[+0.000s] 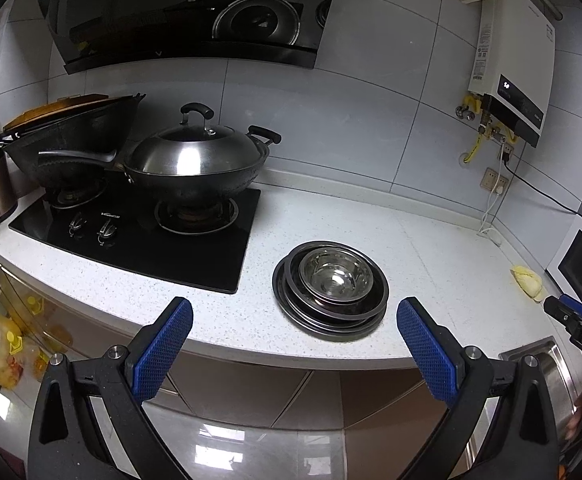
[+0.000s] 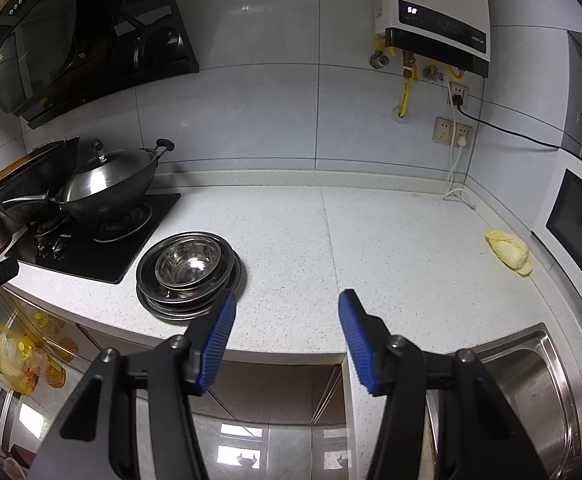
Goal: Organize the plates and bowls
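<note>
Desk w/ stove, wok [image 1: 191, 160] left of fingers, sink [image 2: 531, 380] right.
Bowl [image 1: 336, 276] nested in plate stack [image 1: 331, 320] ahead; both grippers' fingers [image 1: 167, 344] apart, empty.

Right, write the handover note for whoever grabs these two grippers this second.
Left gripper: open, empty, held off the counter's front edge, short of the stack.
Right gripper: open, empty, also at the front edge, just right of the stack.
Dishes: steel bowl nested on top of the stacked steel plates, one pile on the counter right of the stove.
Done: all the dishes in view sit in that single pile.
Left: nothing else loose is in sight. Whether the pile has to go somewhere else cannot be told from here; if so, it has not been gripped yet.
</note>
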Available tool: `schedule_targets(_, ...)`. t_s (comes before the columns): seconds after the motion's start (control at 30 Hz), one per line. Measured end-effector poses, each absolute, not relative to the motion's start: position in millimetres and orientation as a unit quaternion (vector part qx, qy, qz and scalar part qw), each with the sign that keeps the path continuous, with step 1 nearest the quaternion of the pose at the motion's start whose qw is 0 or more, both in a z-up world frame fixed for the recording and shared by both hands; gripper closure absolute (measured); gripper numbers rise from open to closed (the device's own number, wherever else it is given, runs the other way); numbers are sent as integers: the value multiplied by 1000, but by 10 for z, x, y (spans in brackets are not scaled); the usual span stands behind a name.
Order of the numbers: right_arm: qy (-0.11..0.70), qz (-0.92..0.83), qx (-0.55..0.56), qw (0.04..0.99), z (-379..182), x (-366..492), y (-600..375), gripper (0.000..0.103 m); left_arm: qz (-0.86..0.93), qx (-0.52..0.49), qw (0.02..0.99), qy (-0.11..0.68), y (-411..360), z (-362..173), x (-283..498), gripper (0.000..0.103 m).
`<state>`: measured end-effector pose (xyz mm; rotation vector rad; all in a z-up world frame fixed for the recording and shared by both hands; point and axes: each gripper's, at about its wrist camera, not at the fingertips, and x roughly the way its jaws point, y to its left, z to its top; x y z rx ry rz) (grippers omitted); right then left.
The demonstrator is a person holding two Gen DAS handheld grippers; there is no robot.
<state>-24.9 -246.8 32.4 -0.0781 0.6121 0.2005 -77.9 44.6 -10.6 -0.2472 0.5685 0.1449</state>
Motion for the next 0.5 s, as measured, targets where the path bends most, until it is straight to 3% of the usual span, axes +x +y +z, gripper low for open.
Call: schedule_targets(0.5, 305, 93, -39, 947, 306, -272, -2494, 51, 67, -114, 951, 280, 433, -126, -802, 3)
